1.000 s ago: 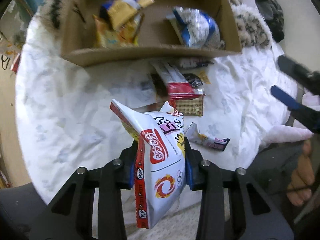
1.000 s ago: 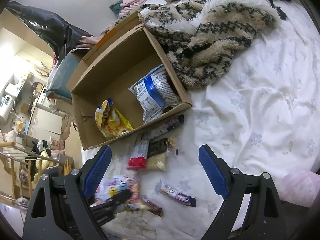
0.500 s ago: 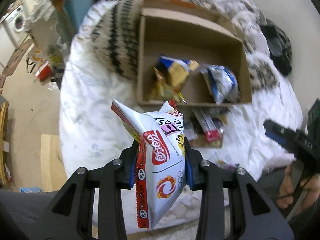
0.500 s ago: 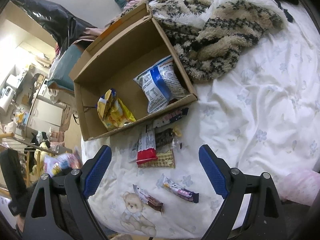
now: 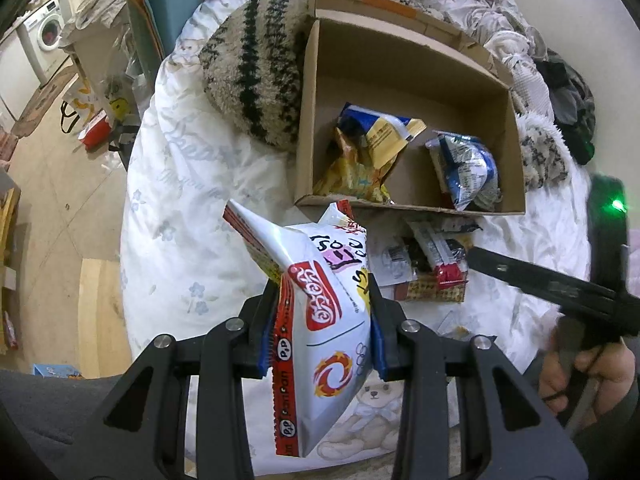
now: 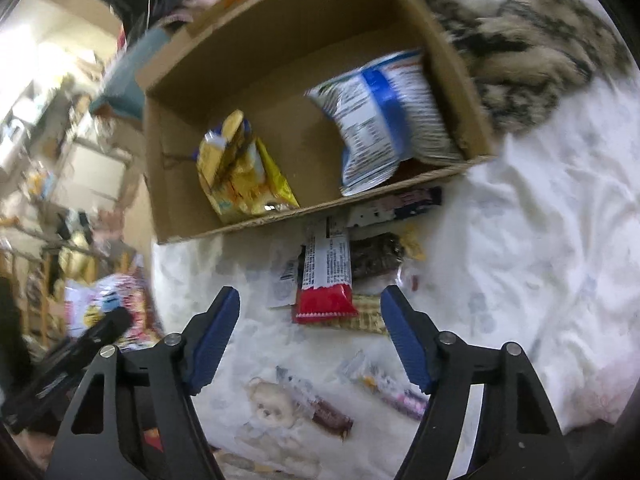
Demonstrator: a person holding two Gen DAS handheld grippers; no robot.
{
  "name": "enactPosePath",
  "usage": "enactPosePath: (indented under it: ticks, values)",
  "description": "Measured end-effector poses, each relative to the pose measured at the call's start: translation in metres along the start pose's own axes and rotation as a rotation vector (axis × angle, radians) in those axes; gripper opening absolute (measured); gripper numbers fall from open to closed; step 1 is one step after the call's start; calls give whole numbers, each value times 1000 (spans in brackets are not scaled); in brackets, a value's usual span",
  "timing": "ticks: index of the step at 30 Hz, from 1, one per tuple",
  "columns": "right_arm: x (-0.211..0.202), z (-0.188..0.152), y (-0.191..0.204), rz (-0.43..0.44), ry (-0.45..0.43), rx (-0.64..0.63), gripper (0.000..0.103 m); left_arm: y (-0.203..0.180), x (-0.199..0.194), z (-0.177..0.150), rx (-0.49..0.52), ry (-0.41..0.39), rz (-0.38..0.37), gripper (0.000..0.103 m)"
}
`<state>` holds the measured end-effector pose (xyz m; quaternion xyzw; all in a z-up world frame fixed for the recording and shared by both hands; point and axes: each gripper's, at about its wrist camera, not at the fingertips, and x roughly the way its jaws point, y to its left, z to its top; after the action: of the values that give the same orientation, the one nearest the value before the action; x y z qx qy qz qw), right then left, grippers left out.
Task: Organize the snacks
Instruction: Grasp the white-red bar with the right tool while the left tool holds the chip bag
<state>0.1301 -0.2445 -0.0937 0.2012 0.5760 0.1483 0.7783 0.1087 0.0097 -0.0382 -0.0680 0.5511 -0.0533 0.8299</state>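
My left gripper (image 5: 322,320) is shut on a white and red snack bag (image 5: 320,320) and holds it above the bed, short of the cardboard box (image 5: 308,120). The box holds a yellow bag (image 5: 364,152) and a blue and white bag (image 5: 466,168). My right gripper (image 6: 310,328) is open and empty, low over a red-ended bar (image 6: 326,276) in a pile of small snacks in front of the box (image 6: 192,92). Two more bars (image 6: 316,404) lie on the sheet near its fingers. The held bag shows blurred at left in the right wrist view (image 6: 104,300).
A fluffy striped blanket (image 5: 256,72) lies against the box's left side and far end. The bed edge drops to the floor (image 5: 52,184) on the left, with clutter and a washing machine (image 5: 40,36). The white sheet (image 6: 540,220) spreads to the right of the snacks.
My left gripper has lifted and pulled back with the bag, so the box looks farther. My right gripper has moved down and forward to the snack pile.
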Motion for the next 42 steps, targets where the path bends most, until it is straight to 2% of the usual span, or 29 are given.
enactPosePath:
  ticks: [4, 7, 8, 9, 10, 11, 18, 28, 36, 42]
  values:
    - [32, 5, 12, -106, 63, -80, 75, -2, 7, 3, 1, 19, -5, 33]
    - [47, 6, 17, -165, 79, -114, 75, -3, 10, 4, -1, 23, -4, 33]
    - [51, 6, 18, -172, 83, -125, 68, -4, 11, 4, 0, 24, -4, 33]
    - [54, 5, 20, -173, 89, -141, 39, -6, 11, 4, 4, 24, -4, 33]
    - [57, 4, 22, -190, 108, -166, 34, -7, 11, 5, 6, 24, -4, 33]
    - [57, 2, 22, -207, 118, -179, 34, -7, 12, 4, 9, 23, -4, 33]
    - [21, -11, 14, -120, 83, -147, 33, -13, 13, 4, 23, 22, 3, 33]
    - [-2, -30, 6, -59, 71, -171, 33, -8, 19, 2, 29, 17, 66, 33]
    - [-19, -40, 33, 83, 58, -255, 33, 3, 13, 0, 3, -14, 115, 33]
    - [-36, -38, 55, 183, -13, -315, 33, 4, -9, 1, -3, -102, 118, 33]
